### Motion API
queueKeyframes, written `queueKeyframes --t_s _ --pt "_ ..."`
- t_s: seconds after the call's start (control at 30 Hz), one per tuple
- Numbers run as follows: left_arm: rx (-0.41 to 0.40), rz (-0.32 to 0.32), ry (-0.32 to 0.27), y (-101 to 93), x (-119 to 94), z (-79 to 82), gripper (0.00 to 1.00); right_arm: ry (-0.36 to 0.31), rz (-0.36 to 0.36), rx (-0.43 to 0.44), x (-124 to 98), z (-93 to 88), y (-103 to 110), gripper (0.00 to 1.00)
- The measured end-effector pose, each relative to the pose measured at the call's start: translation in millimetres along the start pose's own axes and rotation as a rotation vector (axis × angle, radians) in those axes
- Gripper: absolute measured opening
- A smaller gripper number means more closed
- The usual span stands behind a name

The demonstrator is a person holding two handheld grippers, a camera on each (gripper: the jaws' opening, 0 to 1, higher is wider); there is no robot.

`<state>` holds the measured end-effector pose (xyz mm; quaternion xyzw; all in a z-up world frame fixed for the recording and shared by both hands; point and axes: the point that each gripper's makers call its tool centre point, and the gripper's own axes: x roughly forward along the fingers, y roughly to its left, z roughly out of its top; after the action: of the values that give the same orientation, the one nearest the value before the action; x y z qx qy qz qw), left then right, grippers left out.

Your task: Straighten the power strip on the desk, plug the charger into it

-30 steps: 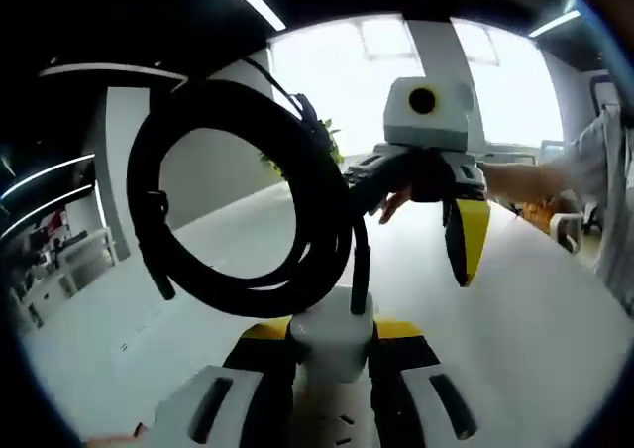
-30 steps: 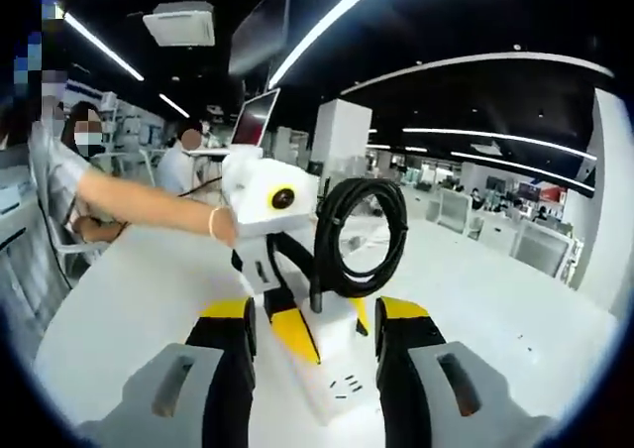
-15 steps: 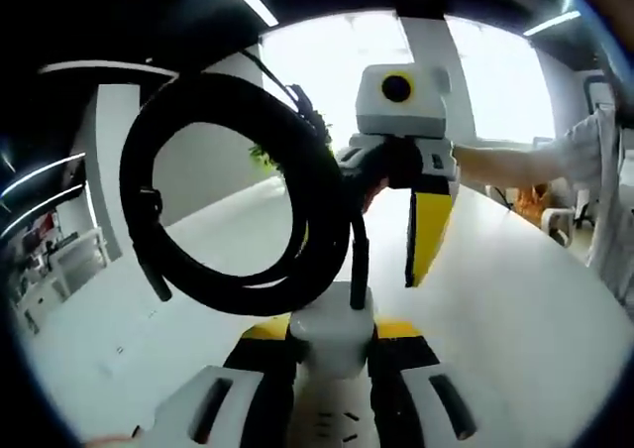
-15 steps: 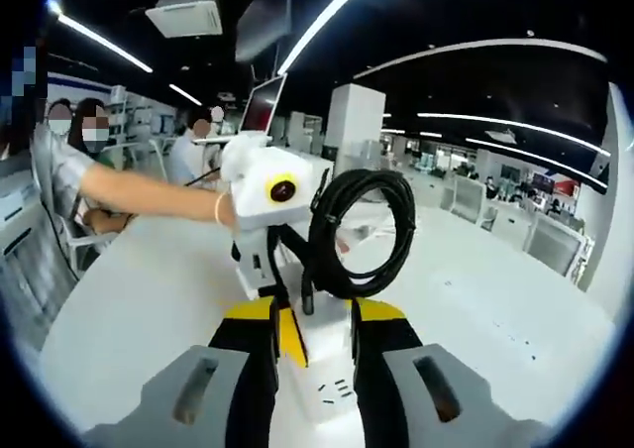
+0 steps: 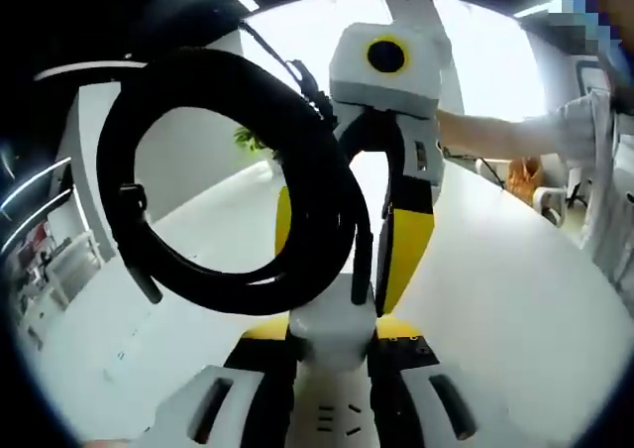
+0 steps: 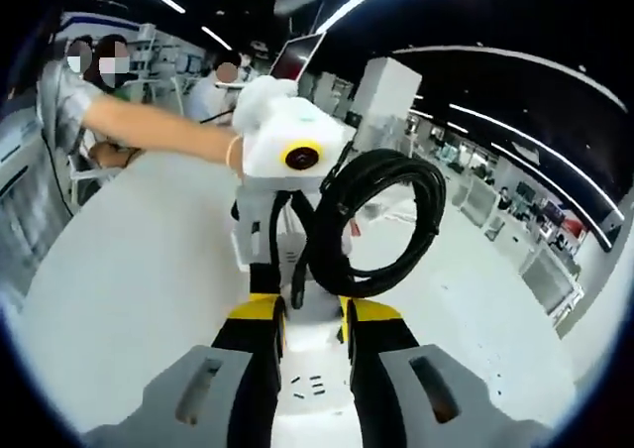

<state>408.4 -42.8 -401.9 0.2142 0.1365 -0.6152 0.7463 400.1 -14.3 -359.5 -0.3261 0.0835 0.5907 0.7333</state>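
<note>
A broad white desk (image 5: pixel 515 299) runs under both grippers, in an open office lit by ceiling strip lights, with seated people off to the side in the right gripper view.

In the left gripper view, nearest the camera, the left gripper (image 5: pixel 332 354) has its two black, yellow-tipped jaws pressed against the sides of the white power strip (image 5: pixel 332 423), clamped on its body. The strip's slotted face lies between the jaws, and its rounded end sticks out just past the fingertips. From that end a black cable coil (image 5: pixel 213 185) rises up and to the left of the fingers, bundled in a loop. Just beyond the strip's end, the right gripper comes in from the far side, its yellow fingers (image 5: pixel 406 255) hanging down either side of the strip's end. Whether they touch it cannot be told here. Behind it a person's sleeve and forearm (image 5: pixel 495 136) stretch off to the right.

In the right gripper view, the right gripper (image 6: pixel 309 319) has its jaws close against both sides of the same strip, gripping it. Past the fingertips stands the cable coil, and just behind it the left gripper, held by a hand (image 6: pixel 233 151) reaching in from the left.
</note>
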Motion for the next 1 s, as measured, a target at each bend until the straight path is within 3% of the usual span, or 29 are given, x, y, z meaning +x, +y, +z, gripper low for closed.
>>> queueKeyframes --t_s 0.1,0.27,1.0 --pt "0.006 0.0 0.009 0.4 0.0 -0.7 0.27 0.048 0.006 -0.032 3.5 -5.9 1.8 0.24" --pt "0.01 0.002 0.016 0.6 0.4 -1.1 0.27 0.039 0.015 -0.018 1.4 -3.0 -2.1 0.25" --pt "0.014 0.006 0.029 0.8 2.0 -2.9 0.27 0.129 0.108 -0.02 2.1 -11.0 1.6 0.23"
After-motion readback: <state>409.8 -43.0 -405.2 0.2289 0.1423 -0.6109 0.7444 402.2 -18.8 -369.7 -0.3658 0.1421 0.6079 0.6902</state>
